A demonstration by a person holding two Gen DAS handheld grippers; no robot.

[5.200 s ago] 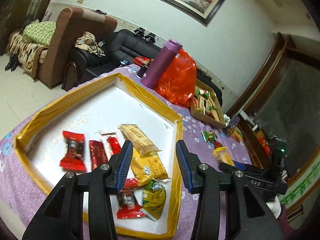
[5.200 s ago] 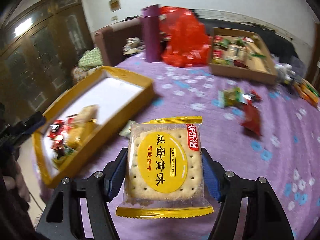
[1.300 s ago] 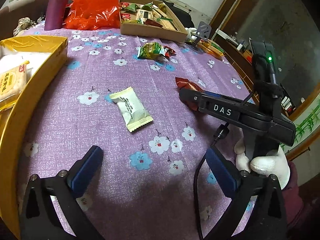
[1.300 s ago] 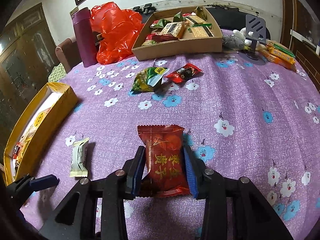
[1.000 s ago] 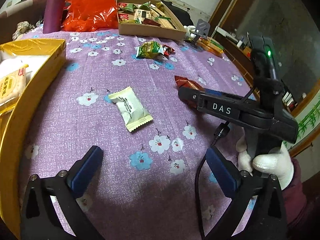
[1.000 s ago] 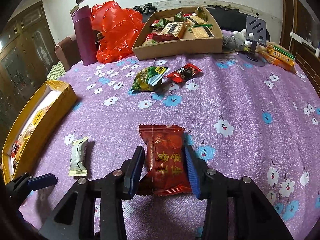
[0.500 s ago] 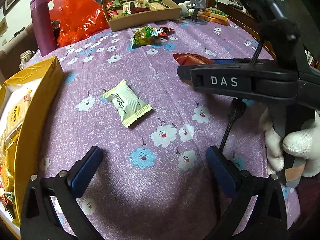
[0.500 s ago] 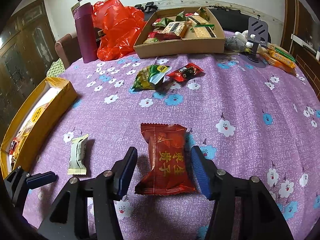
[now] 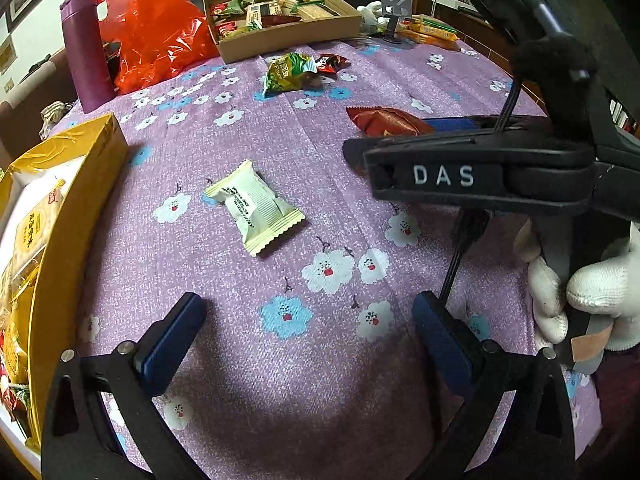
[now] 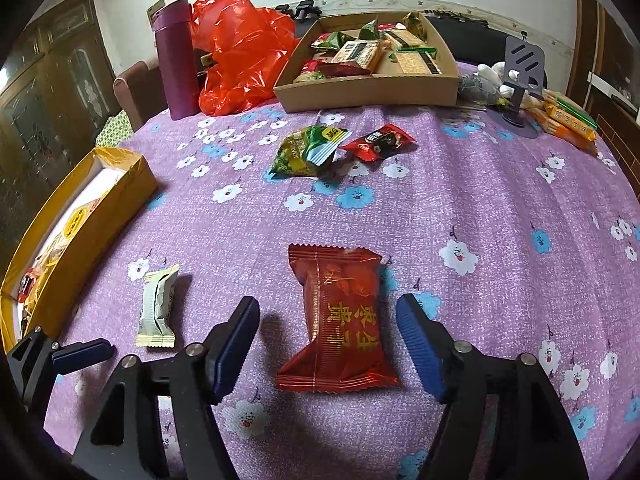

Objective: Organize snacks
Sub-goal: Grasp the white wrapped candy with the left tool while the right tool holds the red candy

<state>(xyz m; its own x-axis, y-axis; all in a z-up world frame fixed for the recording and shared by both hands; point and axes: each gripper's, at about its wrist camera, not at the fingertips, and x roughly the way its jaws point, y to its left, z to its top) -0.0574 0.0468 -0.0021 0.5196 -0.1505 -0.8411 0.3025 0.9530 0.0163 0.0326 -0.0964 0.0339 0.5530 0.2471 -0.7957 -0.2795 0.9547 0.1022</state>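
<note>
A dark red snack packet [image 10: 340, 320] lies on the purple flowered tablecloth between the wide-open fingers of my right gripper [image 10: 328, 340], untouched by either pad. It shows in the left wrist view [image 9: 384, 120] behind the right gripper's body. A cream packet [image 9: 254, 206] lies ahead of my open, empty left gripper [image 9: 308, 328]; it also shows in the right wrist view [image 10: 157, 306]. The yellow box [image 9: 76, 184] holding several snacks sits at the left, also seen in the right wrist view [image 10: 88, 216].
A green packet [image 10: 306, 150] and a small red packet [image 10: 378, 142] lie further back. A brown cardboard tray [image 10: 368, 88] of snacks, a red plastic bag [image 10: 240, 48] and a purple flask [image 10: 176, 64] stand at the far edge. Orange packs [image 10: 568, 120] lie far right.
My right gripper has opened and let go of the dark red packet, which now lies on the cloth. My left gripper has stayed open and drawn a little nearer the cream packet.
</note>
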